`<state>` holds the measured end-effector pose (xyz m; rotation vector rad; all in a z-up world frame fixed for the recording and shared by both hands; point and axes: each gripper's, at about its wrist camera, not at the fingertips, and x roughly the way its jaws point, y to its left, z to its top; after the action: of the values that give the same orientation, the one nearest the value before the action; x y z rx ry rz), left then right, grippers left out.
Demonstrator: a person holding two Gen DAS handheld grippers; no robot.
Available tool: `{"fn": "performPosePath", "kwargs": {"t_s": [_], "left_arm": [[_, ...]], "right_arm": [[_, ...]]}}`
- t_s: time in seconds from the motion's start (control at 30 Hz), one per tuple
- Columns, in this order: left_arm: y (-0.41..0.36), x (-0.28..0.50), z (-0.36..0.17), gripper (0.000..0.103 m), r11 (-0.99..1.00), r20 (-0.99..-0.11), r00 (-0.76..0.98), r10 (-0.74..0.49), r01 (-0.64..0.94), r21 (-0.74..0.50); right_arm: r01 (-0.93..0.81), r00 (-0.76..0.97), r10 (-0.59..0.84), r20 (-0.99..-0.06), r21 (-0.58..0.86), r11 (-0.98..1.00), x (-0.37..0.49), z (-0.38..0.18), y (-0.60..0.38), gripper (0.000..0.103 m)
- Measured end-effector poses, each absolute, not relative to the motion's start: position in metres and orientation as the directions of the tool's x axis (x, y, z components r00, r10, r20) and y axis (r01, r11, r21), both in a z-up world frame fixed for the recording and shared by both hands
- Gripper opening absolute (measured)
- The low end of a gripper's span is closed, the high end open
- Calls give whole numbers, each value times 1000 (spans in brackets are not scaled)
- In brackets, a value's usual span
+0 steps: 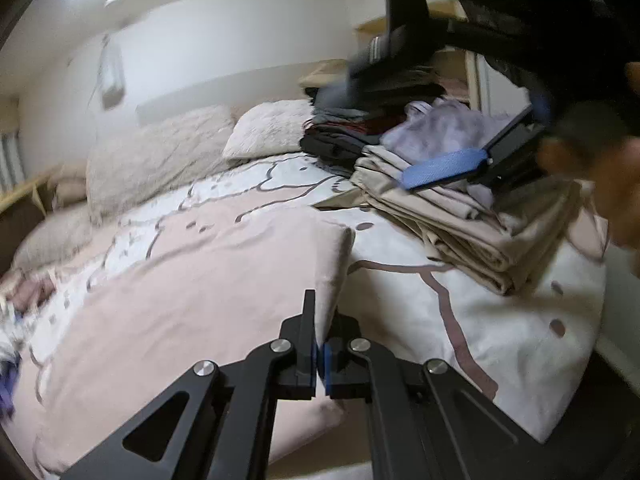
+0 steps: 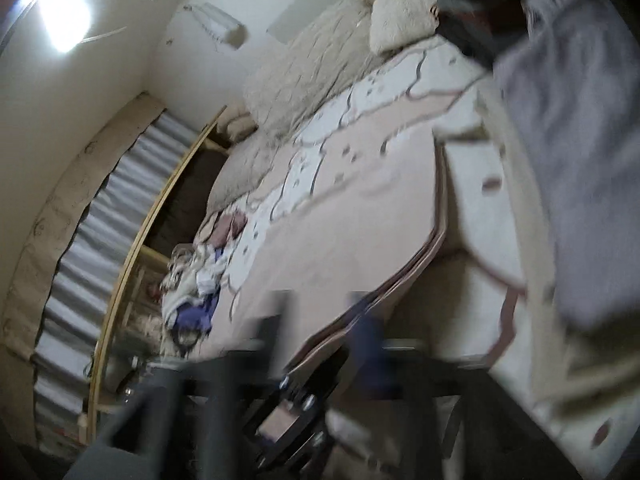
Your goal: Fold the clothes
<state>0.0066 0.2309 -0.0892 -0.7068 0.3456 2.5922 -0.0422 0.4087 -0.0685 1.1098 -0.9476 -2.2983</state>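
Folded beige stack [image 1: 460, 220] and dark pile [image 1: 340, 136] crowd bed's right – left side open

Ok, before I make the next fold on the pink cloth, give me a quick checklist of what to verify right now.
1. Left hand-held gripper shut on the edge of the pink cloth: ok, fabric runs between the closed jaws.
2. Right hand-held gripper free: ok, jaws open above the beige folded stack, nothing between them.
3. Pink cloth lying flat on the bed: ok, layered edges roughly aligned.
4. Folded stacks clear of the pink cloth: ok, they sit beside it, apart.
5. Loose clothes heap off the fold area: ok, near the bed's far edge.
6. Right wrist view sharp: not ok, heavily blurred.
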Motion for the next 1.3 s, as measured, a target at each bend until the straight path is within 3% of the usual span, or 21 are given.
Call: {"fn": "performPosePath", "kwargs": {"t_s": [0.1, 0.33, 0.5, 0.53, 0.6, 0.67, 0.7, 1.03, 1.3], "left_arm": [[220, 7, -84, 3, -890, -527, -775, 349, -451, 74], [217, 9, -81, 3, -893, -511, -773, 375, -449, 25], [212, 7, -80, 3, -886, -508, -763, 400, -463, -3], [212, 7, -79, 3, -885, -508, -761, 403, -465, -4], [210, 6, -78, 3, -883, -510, -757, 410, -469, -14], [207, 4, -77, 3, -885, -514, -753, 412, -464, -30], [204, 3, -76, 3, -888, -514, -753, 412, -459, -40], [125, 12, -65, 3, -954, -496, -816, 298, -274, -124], [46, 34, -83, 3, -987, -561, -820, 112, -24, -161]], "right_arm": [[36, -583, -596, -553, 715, -698, -81, -60, 416, 82], [-189, -343, -537, -770, 617, -764, -201, -114, 422, 81], [-307, -253, -579, -775, 632, -712, -250, -161, 429, 81], [-311, -248, -580, -776, 631, -711, -258, -167, 429, 76], [-299, -245, -578, -779, 627, -719, -271, -175, 424, 53], [-277, -256, -567, -783, 621, -733, -279, -174, 419, 13], [-264, -264, -561, -785, 618, -741, -281, -173, 416, 6], [62, -382, -433, -816, 445, -893, -288, -76, 317, 5], [250, -328, -439, -836, 371, -894, -298, -68, 176, 5]]}}
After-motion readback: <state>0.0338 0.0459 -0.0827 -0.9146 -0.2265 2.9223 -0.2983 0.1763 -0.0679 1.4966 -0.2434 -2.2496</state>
